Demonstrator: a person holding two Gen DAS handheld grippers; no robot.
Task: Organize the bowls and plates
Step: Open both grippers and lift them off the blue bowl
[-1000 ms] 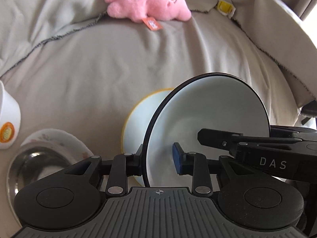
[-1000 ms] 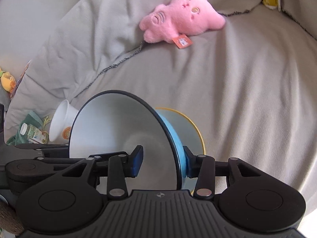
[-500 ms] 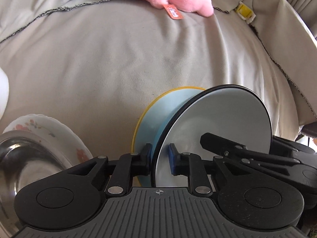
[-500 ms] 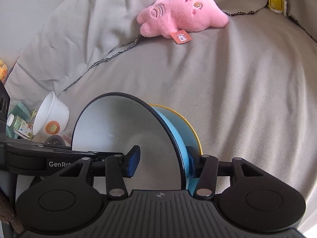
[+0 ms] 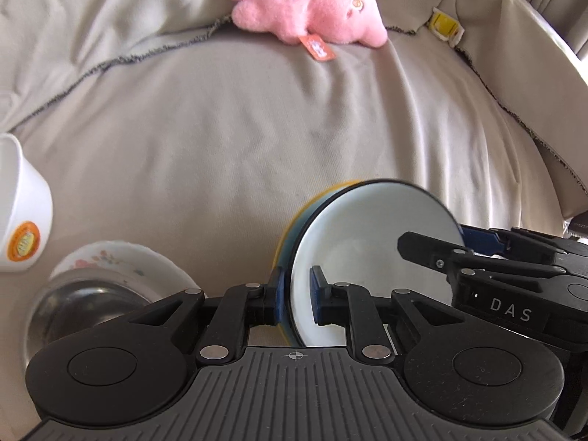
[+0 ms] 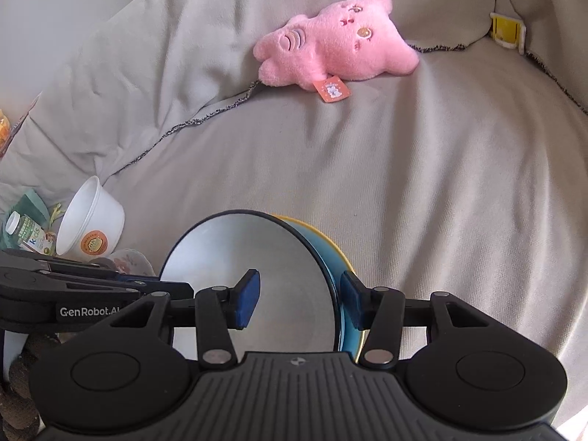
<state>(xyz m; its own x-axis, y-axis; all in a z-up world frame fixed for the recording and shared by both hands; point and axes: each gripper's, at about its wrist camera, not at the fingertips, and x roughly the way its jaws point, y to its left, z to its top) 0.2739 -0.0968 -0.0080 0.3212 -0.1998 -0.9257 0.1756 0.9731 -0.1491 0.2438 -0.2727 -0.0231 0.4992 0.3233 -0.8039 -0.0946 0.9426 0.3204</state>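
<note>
A dark-rimmed blue bowl is held on edge above the grey cover, nested against a yellow-rimmed bowl, and its rim is pinched between the pads of the left gripper, whose jaws have just been closing. The right gripper is seen spread across the opposite rim (one pad inside, one outside), with the inner pad clear of the wall. A floral bowl, a steel bowl and a white cup are noted beside, well apart from a pink plush toy.

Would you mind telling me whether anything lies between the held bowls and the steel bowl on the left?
Nothing visible does. The nested bowls are clamped in the left tongs, and only bare sofa cover separates them from the steel bowl.
</note>
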